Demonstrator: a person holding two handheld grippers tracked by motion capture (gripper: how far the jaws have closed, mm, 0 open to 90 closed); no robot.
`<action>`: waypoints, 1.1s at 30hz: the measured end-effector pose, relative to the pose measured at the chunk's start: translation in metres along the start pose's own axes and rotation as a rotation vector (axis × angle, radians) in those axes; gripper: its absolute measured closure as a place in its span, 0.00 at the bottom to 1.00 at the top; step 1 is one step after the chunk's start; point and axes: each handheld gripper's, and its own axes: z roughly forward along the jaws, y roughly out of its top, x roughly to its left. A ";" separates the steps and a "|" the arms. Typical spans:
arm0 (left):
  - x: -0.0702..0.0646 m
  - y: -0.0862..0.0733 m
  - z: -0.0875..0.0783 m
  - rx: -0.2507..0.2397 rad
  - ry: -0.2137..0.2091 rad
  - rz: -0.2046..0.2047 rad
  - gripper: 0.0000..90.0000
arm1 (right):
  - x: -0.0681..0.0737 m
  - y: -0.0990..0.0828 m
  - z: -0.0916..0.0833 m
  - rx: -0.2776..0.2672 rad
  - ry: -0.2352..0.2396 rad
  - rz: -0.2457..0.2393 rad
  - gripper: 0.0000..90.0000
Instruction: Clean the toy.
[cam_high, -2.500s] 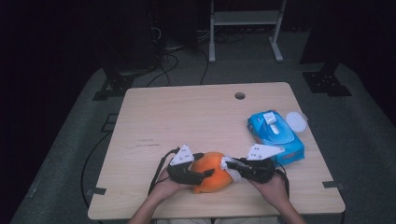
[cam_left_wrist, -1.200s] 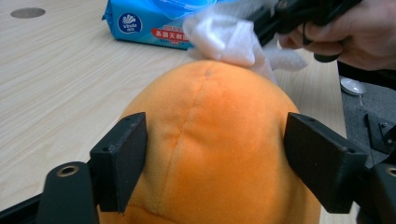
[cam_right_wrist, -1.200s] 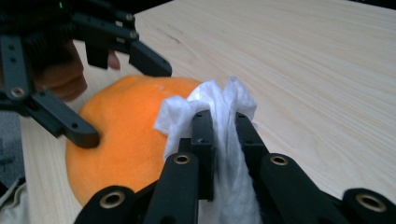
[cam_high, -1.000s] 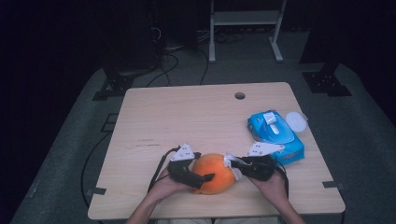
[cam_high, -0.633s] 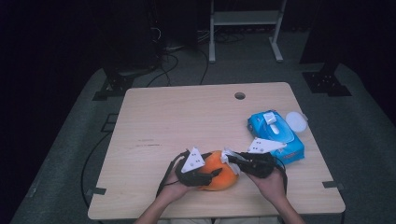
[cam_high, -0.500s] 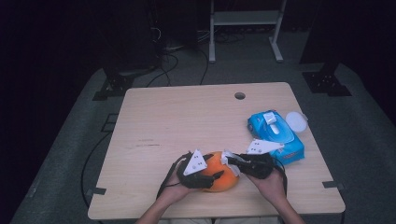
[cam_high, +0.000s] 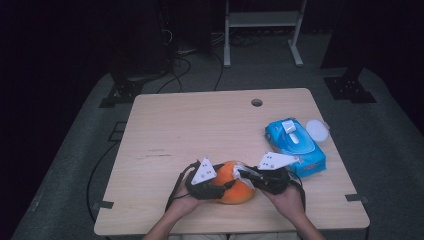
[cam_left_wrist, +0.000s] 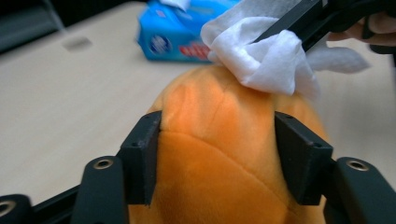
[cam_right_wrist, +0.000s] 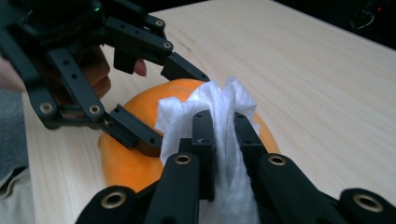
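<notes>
1. I am steadying an orange plush toy (cam_high: 235, 184) near the front edge of the table (cam_high: 200, 125), between my two hands, while I am wiping it with a white wet wipe (cam_left_wrist: 268, 58).

2. My left gripper (cam_left_wrist: 224, 156) has just been closing on the toy — in the left gripper view its black jaws are pressing into the plush on both sides, so it is gripping the toy across its body.

3. My right gripper (cam_right_wrist: 223, 126) is clamped tight on the wipe, with the bunched cloth rising between its jaws and resting on the top of the toy, just beside my left gripper's jaws.

4. The toy is looking soft and light, I judge: the fabric is denting a little where the jaws are pressing, so it is likely to give and squash rather than slip. Its fuzzy surface should be offering good hold; nothing about it seems fragile.

5. I am thinking the best place to hold it is where I am now — across the rounded middle, low enough that the top stays free for the wipe.

6. The wipe is limp and thin, so it will probably be folding and dragging under pressure.

7. The blue pack of wipes (cam_high: 295, 145) is lying well to the right, apart from the toy, with a small white lid (cam_high: 317, 130) beside it.
</notes>
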 end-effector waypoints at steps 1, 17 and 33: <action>-0.002 0.002 0.001 -0.003 0.012 0.017 0.44 | -0.001 0.002 -0.002 -0.010 -0.001 0.002 0.91; 0.005 -0.006 0.005 0.035 -0.034 -0.123 0.25 | -0.012 -0.013 -0.002 0.022 -0.033 0.035 0.91; 0.005 -0.003 0.001 0.031 -0.146 -0.100 0.19 | -0.015 -0.019 -0.006 0.042 0.010 0.017 0.91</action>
